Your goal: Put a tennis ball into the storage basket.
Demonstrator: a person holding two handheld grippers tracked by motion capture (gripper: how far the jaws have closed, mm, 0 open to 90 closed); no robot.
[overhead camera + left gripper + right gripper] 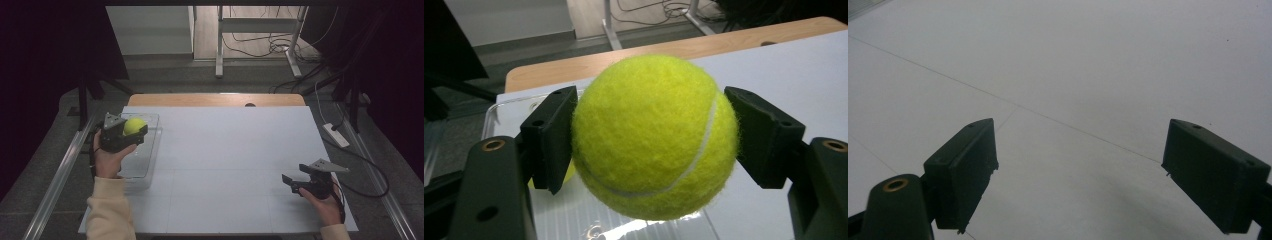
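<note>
Broad white rectangular table sheet (pixel 225 165), faintly creased into panels, spread over a light wooden tabletop (pixel 215 99) showing as a strip along the far edge. Grey floor beyond, with white metal desk legs (pixel 219 45) and loose black cables (pixel 260 47) at the far side.

Clear plastic rectangular bin (pixel 145 150) at the left of the sheet, transparent walls catching light. In the left gripper view, its rim (pixel 499 107) just past the jaws and a glossy clear surface beneath the ball.

Left gripper (pixel 131 131) in a cream-sleeved hand, above the bin at the left, pinching the fuzzy yellow-green tennis ball (pixel 654 135) from both sides; black pads (pixel 551 137) pressed into the felt, ball off the table, over the bin.

Right gripper (pixel 289 183) near the right front corner of the sheet, well apart from ball and bin. Jaws spread wide, bare white sheet between them.
</note>
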